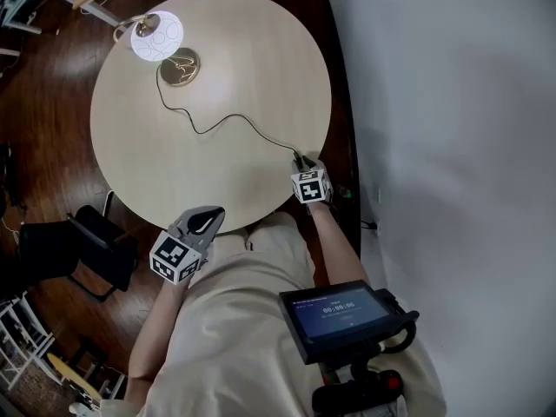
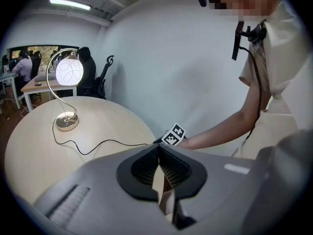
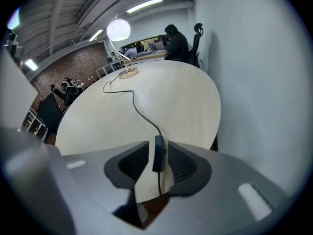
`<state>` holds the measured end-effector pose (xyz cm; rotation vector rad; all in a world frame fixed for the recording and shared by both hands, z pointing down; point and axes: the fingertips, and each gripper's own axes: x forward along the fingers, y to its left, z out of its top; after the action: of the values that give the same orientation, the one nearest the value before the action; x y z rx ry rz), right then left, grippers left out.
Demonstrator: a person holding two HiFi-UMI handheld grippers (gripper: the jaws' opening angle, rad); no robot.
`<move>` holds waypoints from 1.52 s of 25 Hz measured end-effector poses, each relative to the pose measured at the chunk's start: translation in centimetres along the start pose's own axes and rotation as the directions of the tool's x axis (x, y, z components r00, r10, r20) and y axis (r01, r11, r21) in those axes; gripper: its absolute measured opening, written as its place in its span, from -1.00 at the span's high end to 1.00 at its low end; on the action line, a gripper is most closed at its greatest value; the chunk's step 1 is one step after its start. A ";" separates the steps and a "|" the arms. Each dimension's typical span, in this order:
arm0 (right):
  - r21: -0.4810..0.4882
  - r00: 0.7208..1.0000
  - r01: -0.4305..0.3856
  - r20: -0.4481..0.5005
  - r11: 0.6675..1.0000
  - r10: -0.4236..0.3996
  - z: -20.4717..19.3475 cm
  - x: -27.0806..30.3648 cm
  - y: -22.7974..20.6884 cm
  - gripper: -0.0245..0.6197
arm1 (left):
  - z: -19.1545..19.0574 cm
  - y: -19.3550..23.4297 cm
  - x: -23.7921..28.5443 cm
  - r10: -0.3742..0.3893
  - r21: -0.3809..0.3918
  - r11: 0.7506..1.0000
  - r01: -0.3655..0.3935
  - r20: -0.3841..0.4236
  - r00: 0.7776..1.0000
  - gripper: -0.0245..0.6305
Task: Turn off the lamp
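The lamp (image 1: 157, 35) stands lit at the far left of the round table (image 1: 261, 50), its white globe glowing above a brass base (image 1: 181, 66). Its black cord (image 1: 226, 122) snakes across the top to the near right edge. There my right gripper (image 1: 300, 160) holds the cord's inline switch (image 3: 159, 153) upright between its jaws (image 3: 157, 156). The lamp (image 3: 119, 29) shines far beyond it. My left gripper (image 1: 208, 219) hovers at the near edge, shut and empty (image 2: 159, 163). In its view the lamp (image 2: 69, 71) is at the left and the right gripper's marker cube (image 2: 173, 135) is ahead.
A white wall (image 1: 452, 102) runs close along the table's right side. A black chair (image 1: 95, 246) stands at the near left. A screen on a mount (image 1: 339, 313) hangs in front of the person's body. People sit at desks (image 2: 36, 84) behind the lamp.
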<state>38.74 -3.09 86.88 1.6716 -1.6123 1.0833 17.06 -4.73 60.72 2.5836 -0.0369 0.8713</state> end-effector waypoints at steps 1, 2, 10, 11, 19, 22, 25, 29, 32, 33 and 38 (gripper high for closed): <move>-0.005 1.000 0.001 -0.019 1.000 -0.001 0.0 0.4 0.1 0.56 | -0.2 0.1 -0.2 0.005 -0.004 1.000 -0.005 -0.004 1.000 0.93; -0.010 0.999 0.003 -0.034 1.000 -0.003 -0.1 0.7 0.2 0.56 | -0.4 0.2 -0.4 0.011 -0.009 1.000 -0.011 -0.006 1.000 0.93; -0.042 0.997 0.048 -0.057 0.998 -0.050 0.0 1.8 -0.2 0.61 | -0.8 1.1 -0.9 0.041 -0.038 0.998 -0.041 -0.003 0.999 0.93; -0.042 0.997 0.050 -0.058 0.998 -0.053 0.1 1.8 -0.2 0.61 | -0.8 1.1 -0.8 0.043 -0.039 0.998 -0.043 -0.003 0.999 0.93; -0.045 0.996 0.064 -0.062 0.997 -0.066 0.6 2.4 -0.2 0.64 | -0.7 1.6 -0.7 0.056 -0.044 0.997 -0.056 -0.006 0.998 0.93; -0.051 0.995 0.070 -0.066 0.996 -0.073 0.6 2.5 -0.3 0.65 | -0.6 1.7 -0.5 0.060 -0.043 0.997 -0.061 -0.007 0.998 0.93; -0.063 0.994 0.079 -0.072 0.995 -0.083 0.6 2.6 -0.4 0.65 | -0.4 1.8 -0.3 0.062 -0.043 0.997 -0.062 -0.008 0.998 0.93; -0.098 0.990 0.100 -0.089 0.990 -0.109 0.9 2.6 -0.6 0.67 | 0.1 1.6 -0.1 0.060 -0.040 0.997 -0.061 -0.011 0.998 0.93; -0.116 0.988 0.108 -0.099 0.987 -0.119 1.0 2.7 -0.5 0.68 | 0.2 1.7 0.0 0.059 -0.037 0.998 -0.060 -0.011 0.998 0.93; -0.123 0.987 0.108 -0.102 0.986 -0.121 1.1 2.7 -0.4 0.68 | 0.2 1.7 0.0 0.059 -0.037 0.998 -0.060 -0.011 0.998 0.93; -0.166 0.984 0.116 -0.112 0.979 -0.136 1.1 2.9 -0.3 0.73 | 0.3 2.0 0.0 0.059 -0.034 0.998 -0.059 -0.011 0.998 0.93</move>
<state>39.09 -5.51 88.81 1.5494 -1.4537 0.9495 16.87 -6.62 61.24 2.5573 -0.1252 0.8972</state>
